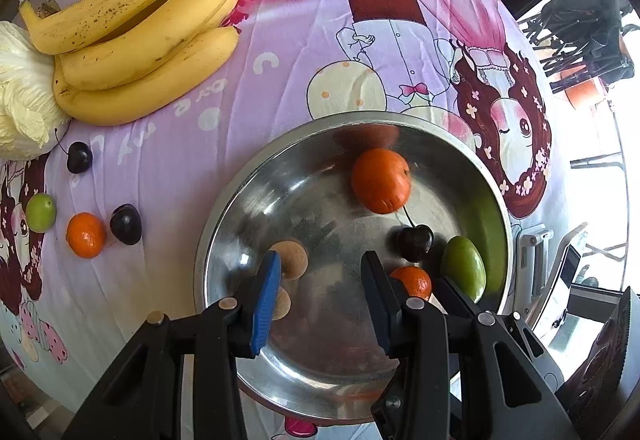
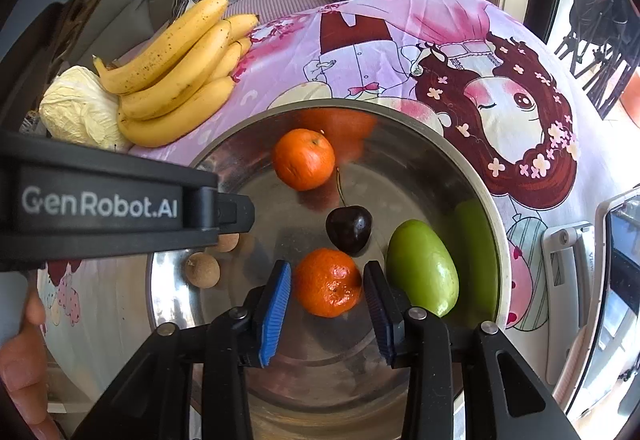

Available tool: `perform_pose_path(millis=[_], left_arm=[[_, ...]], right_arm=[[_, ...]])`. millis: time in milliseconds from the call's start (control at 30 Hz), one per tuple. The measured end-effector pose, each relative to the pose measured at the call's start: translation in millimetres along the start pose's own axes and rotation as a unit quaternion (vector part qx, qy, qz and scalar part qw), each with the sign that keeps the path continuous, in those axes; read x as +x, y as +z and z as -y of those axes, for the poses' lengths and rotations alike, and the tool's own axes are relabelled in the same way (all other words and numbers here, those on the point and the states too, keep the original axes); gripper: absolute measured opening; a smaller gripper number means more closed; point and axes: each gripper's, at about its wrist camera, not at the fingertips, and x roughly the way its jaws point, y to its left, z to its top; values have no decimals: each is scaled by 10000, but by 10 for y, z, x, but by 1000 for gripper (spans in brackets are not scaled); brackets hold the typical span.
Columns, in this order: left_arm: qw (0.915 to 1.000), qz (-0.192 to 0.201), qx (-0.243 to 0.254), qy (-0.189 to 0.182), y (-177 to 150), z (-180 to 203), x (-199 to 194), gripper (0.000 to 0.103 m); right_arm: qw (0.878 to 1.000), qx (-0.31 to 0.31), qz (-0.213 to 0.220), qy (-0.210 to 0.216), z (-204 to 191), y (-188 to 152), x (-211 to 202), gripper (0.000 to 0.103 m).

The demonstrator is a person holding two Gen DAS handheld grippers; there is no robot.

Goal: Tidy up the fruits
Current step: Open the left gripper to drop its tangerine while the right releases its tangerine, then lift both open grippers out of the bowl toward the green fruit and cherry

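Over the steel bowl [image 2: 460, 160], right gripper [image 2: 327, 290] spread around a small mandarin [image 2: 328, 282], left gripper [image 1: 320, 272] open, empty.

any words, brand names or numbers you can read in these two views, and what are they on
"GenRobot.AI": white print on the side of the black left gripper, seen in the right wrist view.
Pale letters on the purple cartoon tablecloth beside the bananas: upside down and distorted, not reliably readable.
Small grey print on the white stand at the right edge: too small to read.
No numbers are readable.
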Motion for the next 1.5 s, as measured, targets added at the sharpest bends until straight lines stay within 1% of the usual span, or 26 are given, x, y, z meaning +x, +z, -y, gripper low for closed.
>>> perform_pose_path(millis=[200, 333, 567, 767, 833, 867, 1067, 1133, 1200, 1333, 1367, 1433, 1467, 1500], left_arm=[[9999, 109, -52, 78, -66, -117, -108, 43], [9997, 145, -92, 160, -137, -253, -157, 43], [9993, 195, -252, 172, -322, -491, -227, 43], [9992, 211, -261, 225, -484, -624, -309, 43], [9990, 227, -287, 242, -518, -687, -357, 50], [9989, 243, -289, 265, -538, -709, -371, 55], [9986, 254, -302, 365, -668, -836, -448, 56], [9984, 272, -311, 397, -731, -897, -496, 57], [9980, 296, -332, 440, -782, -950, -536, 63], [9978, 281, -364, 478, -854, -1039, -588, 68], [9977, 272, -360, 503, -848, -1027, -577, 71], [9975, 286, -353, 538, -890, -1066, -612, 72], [9974, 298, -347, 555, -884, -1059, -602, 75], [9972, 313, -352, 580, -898, -1076, -616, 79]], right_arm=[[9999, -28, 134, 61, -1, -24, -96, 42], [9999, -53, 142, 61, -4, -43, -132, 42], [9995, 44, 280, 123, 27, -62, -244, 42], [9995, 52, 287, 121, 11, -23, -220, 42], [9996, 17, 267, 118, -10, -19, -210, 43], [9996, -14, 254, 114, -24, -23, -206, 46], [9995, -118, 268, 128, -87, -33, -215, 47], [9996, -123, 248, 111, -100, -35, -204, 50], [9996, -154, 221, 86, -118, -41, -197, 54], [9994, -258, 190, 114, -174, -55, -191, 58], [9993, -290, 195, 117, -189, -57, -194, 60], [9992, -336, 195, 132, -211, -58, -194, 66], [9991, -353, 189, 132, -218, -60, -189, 69], [9991, -371, 178, 122, -225, -61, -182, 71]])
